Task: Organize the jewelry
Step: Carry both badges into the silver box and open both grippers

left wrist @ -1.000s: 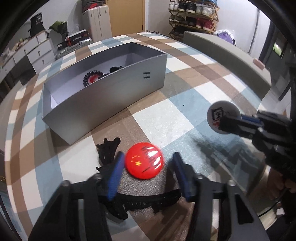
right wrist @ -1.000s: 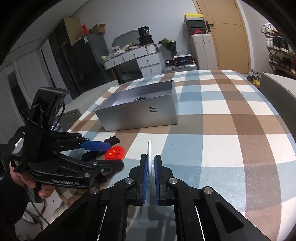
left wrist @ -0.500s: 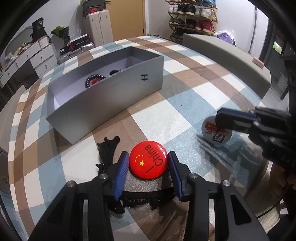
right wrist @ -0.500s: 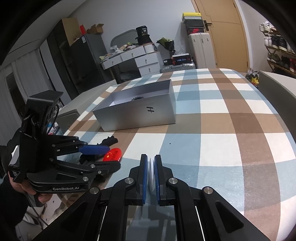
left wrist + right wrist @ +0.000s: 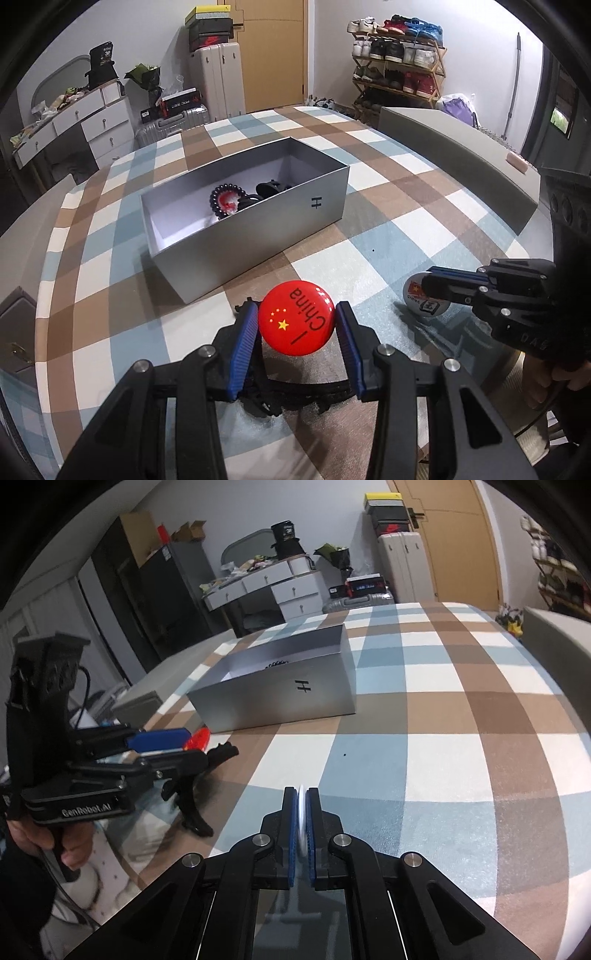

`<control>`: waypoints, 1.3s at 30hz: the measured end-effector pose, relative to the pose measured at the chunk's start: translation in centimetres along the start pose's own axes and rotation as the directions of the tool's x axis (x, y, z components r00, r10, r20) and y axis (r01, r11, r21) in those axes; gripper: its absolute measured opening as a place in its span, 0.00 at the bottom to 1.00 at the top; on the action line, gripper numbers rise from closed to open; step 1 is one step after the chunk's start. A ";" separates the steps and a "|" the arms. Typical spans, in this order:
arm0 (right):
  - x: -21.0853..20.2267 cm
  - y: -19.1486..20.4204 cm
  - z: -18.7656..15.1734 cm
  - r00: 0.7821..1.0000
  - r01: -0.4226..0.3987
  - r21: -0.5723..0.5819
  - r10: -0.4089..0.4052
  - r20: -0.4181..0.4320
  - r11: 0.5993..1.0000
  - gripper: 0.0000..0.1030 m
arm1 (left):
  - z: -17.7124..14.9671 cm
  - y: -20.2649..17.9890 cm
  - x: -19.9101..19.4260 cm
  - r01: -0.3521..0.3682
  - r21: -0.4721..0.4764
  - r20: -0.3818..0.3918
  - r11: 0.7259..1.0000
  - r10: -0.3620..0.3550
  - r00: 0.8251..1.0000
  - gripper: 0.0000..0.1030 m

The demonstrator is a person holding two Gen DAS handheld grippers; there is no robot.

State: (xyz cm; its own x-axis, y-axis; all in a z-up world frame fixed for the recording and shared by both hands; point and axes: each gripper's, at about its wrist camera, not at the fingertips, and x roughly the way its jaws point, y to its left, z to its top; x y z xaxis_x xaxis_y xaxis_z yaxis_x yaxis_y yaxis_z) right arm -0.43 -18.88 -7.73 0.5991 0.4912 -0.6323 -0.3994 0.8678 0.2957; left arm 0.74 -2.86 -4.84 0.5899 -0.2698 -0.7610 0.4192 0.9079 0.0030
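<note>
Checked cloth covers the worktop (image 5: 369,192), with drawers, suitcases and a shoe rack behind it. Left gripper (image 5: 296,325) is clenched on a red badge (image 5: 296,318), its blue pads touching both edges; in the right wrist view the badge appears raised off the cloth, near the worktop's near edge. Under and just behind that gripper lie black clips (image 5: 192,797). Right gripper (image 5: 303,812) is clamped on a white badge (image 5: 424,300), held edge-on and low over the cloth. Well beyond both stands a grey box (image 5: 258,236), open, already holding a bead bracelet (image 5: 226,197) and dark pieces beside it.

By my reading the job is partway through: some pieces are boxed, two badges are in hand, the clips are left. A second ago the left gripper stood open around the red badge lying flat; since then it has closed and lifted.
</note>
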 end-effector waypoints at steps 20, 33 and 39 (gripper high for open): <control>-0.9 1.6 3.0 0.997 0.050 -0.095 -0.044 0.063 0.994 0.06 | 0.5 1.9 -1.9 0.000 -0.056 0.076 0.998 0.004 0.997 0.36; 1.1 2.9 11.4 0.985 -0.093 -0.113 0.108 0.137 0.989 0.06 | 4.3 5.6 -1.8 -0.022 -0.149 0.157 0.989 0.045 0.987 0.36; 3.8 2.9 14.1 0.983 -0.127 -0.106 0.139 0.116 0.986 0.06 | 5.6 6.8 -0.3 0.003 -0.181 0.157 0.984 0.026 0.987 0.36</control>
State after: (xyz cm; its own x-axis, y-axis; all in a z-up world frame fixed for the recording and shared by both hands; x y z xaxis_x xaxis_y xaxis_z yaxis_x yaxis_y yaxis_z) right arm 10.53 -13.43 0.81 0.6137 0.6128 -0.4979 -0.5440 0.7852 0.2959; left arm 7.36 1.62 -0.97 0.7017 -0.2934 -0.6492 0.2894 0.9501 -0.1164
